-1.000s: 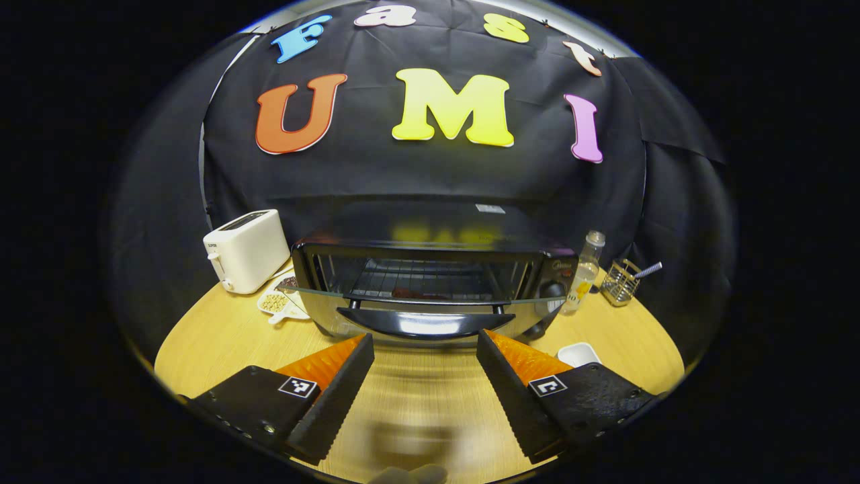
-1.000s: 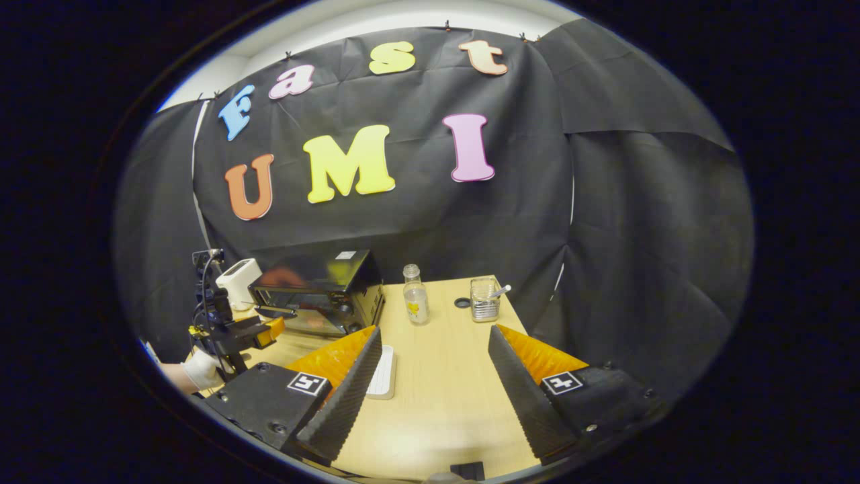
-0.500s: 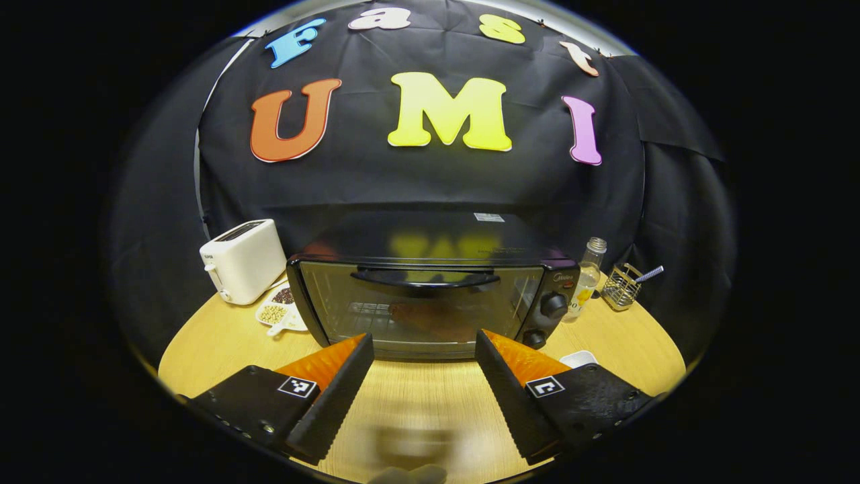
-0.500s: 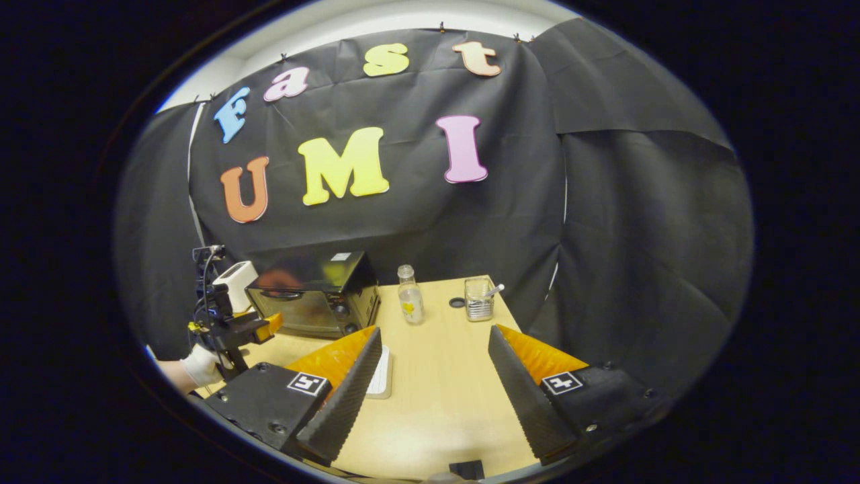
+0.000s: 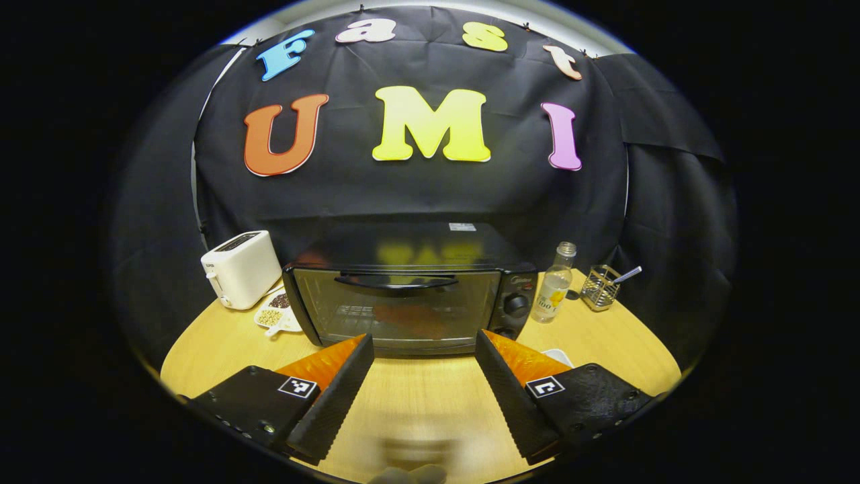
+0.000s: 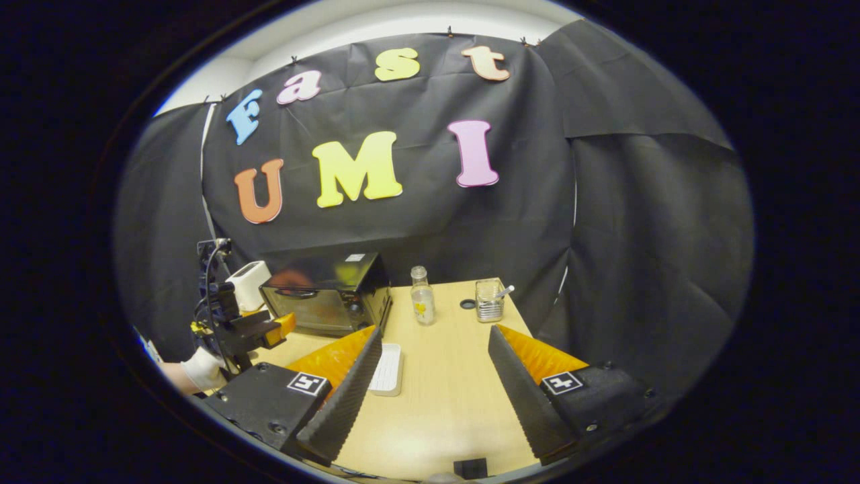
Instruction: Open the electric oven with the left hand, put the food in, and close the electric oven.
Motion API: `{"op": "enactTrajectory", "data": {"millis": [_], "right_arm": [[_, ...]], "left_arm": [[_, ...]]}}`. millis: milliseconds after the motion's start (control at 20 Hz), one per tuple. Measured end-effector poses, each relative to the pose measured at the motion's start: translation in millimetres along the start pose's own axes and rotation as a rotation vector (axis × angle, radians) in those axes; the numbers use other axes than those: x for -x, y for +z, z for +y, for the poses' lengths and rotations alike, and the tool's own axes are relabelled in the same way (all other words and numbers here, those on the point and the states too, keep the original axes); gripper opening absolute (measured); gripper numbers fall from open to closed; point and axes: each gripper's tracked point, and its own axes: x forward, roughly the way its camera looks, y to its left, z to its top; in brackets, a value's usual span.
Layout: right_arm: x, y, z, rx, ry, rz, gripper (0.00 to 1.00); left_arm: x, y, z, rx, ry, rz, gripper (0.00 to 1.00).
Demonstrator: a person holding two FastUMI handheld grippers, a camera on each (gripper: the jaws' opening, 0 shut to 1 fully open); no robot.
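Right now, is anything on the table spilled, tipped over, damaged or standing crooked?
Nothing stands out. The electric oven has its door shut flush, with something reddish visible behind the glass. The toaster, the glass bottle and the wire holder stand upright on the table. No spill is visible.

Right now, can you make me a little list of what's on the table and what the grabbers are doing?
oven: door shut, something reddish shows inside through the glass
toaster: beside the oven
bottle: on the oven's knob side
wire basket: past the bottle
white tray: empty, on the table
left gripper: open, holds nothing
right gripper: open, holds nothing
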Motion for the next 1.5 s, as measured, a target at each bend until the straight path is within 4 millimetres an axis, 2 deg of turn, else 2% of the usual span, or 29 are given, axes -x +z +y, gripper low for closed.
{"op": "enactTrajectory", "data": {"millis": [100,200,300,450,550,600,650,700,750,800,900,1000,1100,1200,1250,1350,1400,1450,1500], "right_arm": [[9.5,6.5,-3.1,0.013,0.016,-0.025,1.0],[19.0,11.2,-10.1,0.02,0.018,-0.041,1.0],[35.2,23.4,-14.2,0.033,0.023,-0.083,1.0],[63.5,37.2,-21.1,0.057,0.027,-0.157,1.0],[82.9,48.1,-24.5,0.058,0.036,-0.229,1.0],[91.4,53.4,-25.7,0.058,0.041,-0.27,0.96],[97.8,56.5,-27.7,0.06,0.043,-0.302,1.0],[101.5,55.8,-26.4,0.062,0.053,-0.323,0.96],[105.1,54.6,-24.0,0.064,0.065,-0.332,1.0],[105.1,51.6,-22.7,0.067,0.076,-0.332,0.96],[105.8,45.4,-19.4,0.067,0.091,-0.306,1.0],[114.0,46.0,-15.7,0.05,0.1,-0.307,0.96],[121.9,46.1,-11.2,0.045,0.094,-0.317,1.0],[128.6,44.9,-5.6,0.05,0.082,-0.311,0.96],[133.2,47.4,-1.0,0.05,0.086,-0.319,1.0],[137.2,51.7,4.6,0.054,0.081,-0.322,0.96],[139.0,52.2,6.8,0.054,0.075,-0.321,1.0],[140.9,55.0,10.2,0.053,0.076,-0.326,0.96],[142.3,57.8,13.6,0.051,0.075,-0.332,1.0]], "left_arm": [[24.5,22.9,-17.2,0.016,-0.017,-0.047,0.97],[56.1,51.5,-25.5,0.006,-0.015,-0.107,0.97],[99.1,83.5,-27.6,-0.01,0.002,-0.176,0.97],[169.2,113.7,-21.7,-0.026,0.052,-0.259,0.96],[215.3,123.3,-19.3,-0.029,0.082,-0.293,0.96],[236.3,124.5,-15.9,-0.029,0.1,-0.303,0.96],[256.6,124.7,-12.0,-0.026,0.118,-0.318,0.96],[277.2,125.2,-6.7,-0.028,0.142,-0.332,0.96],[295.7,122.7,1.5,-0.037,0.174,-0.342,0.97],[311.3,118.4,10.0,-0.046,0.206,-0.349,0.97],[338.4,114.1,22.8,-0.069,0.254,-0.358,0.97],[355.0,109.6,29.9,-0.068,0.272,-0.357,0.98],[364.1,109.0,35.6,-0.044,0.279,-0.365,0.97],[363.8,110.6,39.1,-0.034,0.267,-0.368,0.97],[363.7,112.2,41.1,-0.034,0.26,-0.371,0.97],[359.3,122.6,45.0,-0.045,0.253,-0.39,0.97],[356.6,124.8,43.7,-0.045,0.241,-0.397,0.97],[354.3,127.6,43.1,-0.044,0.228,-0.401,0.97],[351.1,129.2,43.1,-0.045,0.217,-0.401,0.97]]}}
